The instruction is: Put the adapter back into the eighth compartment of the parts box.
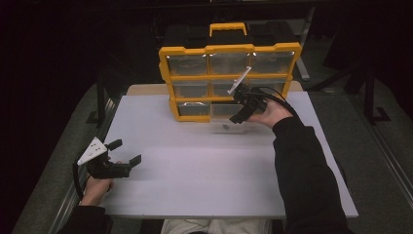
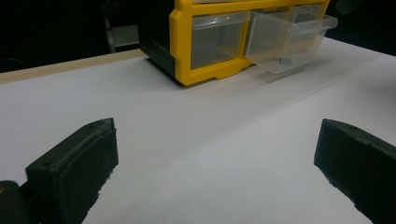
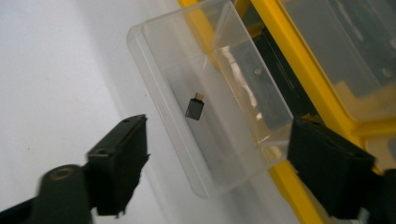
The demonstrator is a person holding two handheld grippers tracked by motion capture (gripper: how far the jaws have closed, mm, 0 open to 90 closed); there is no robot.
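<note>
My right gripper hangs over the far right part of the white table, just in front of the yellow organizer that stands upright at the table's far edge. Its jaws are spread, with nothing pinched between them. In the right gripper view they straddle the clear drawer, which is pulled out of the organizer's bottom row and rests tilted on the table — no pad touches its walls. Inside the drawer lies a small black adapter with a metal tip, alone on the drawer floor. In the high view it shows as a small dark speck in the drawer.

My left gripper sits near the left front corner of the table, well apart from the organizer, held low in my left hand. Its jaws also stand wide apart with only bare table between them — the left gripper view looks across to the pulled-out drawer on the far side.
</note>
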